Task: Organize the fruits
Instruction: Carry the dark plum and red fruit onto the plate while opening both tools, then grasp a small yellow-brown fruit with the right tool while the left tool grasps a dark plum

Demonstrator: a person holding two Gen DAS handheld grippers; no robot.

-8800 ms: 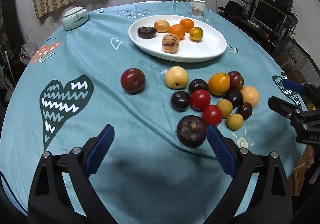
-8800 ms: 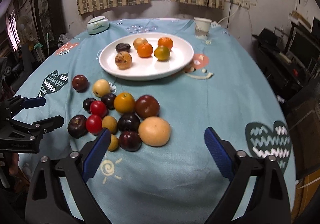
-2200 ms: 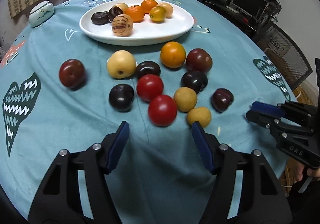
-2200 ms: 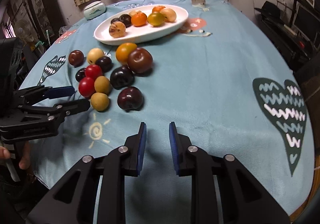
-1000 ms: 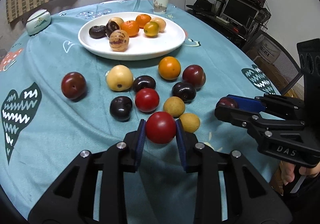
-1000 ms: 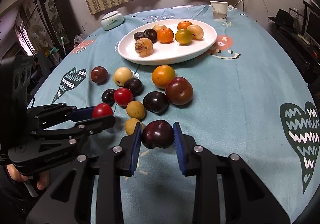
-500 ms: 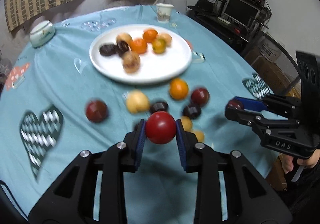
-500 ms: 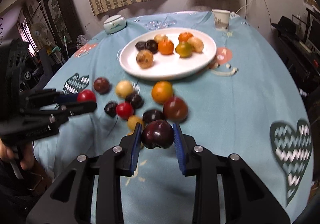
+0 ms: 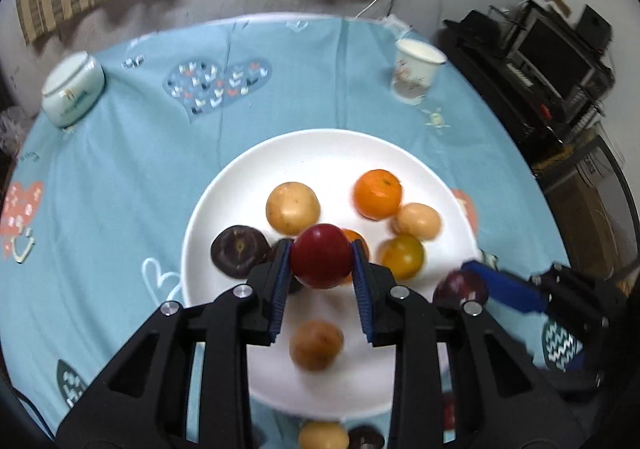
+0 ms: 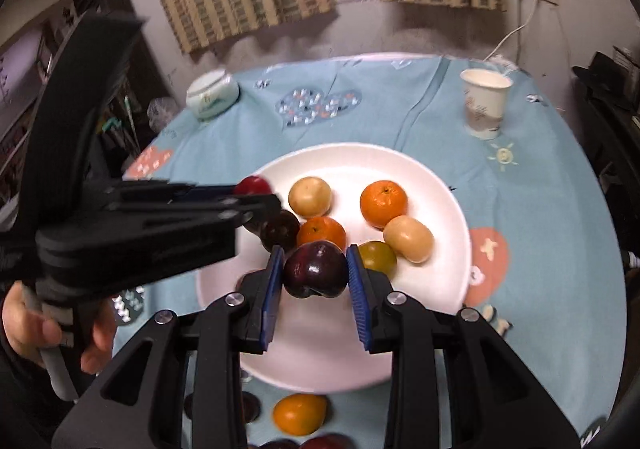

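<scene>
The plate [image 9: 224, 205] looks like glazed white ceramic, smooth and glossy. The tablecloth [image 9: 120, 169] is soft matt cloth with printed hearts. The red fruit [image 9: 321, 261] has a smooth skin with a dull sheen; the dark plum [image 10: 316, 275] is glossier, with bright highlights. The oranges [image 10: 383, 203] look finely dimpled. The cup [image 10: 484, 105] seems matt paper. Both grippers are matt black plastic with ribbed blue pads [image 9: 280, 289] and shiny metal screws [image 10: 235, 299]. The lidded bowl [image 9: 72, 93] is glazed ceramic.

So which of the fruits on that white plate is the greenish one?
The round greenish-yellow fruit at the right of the plate, just behind the right gripper's blue pad and touching the pale oval one. The others are orange, tan or dark purple.
</scene>
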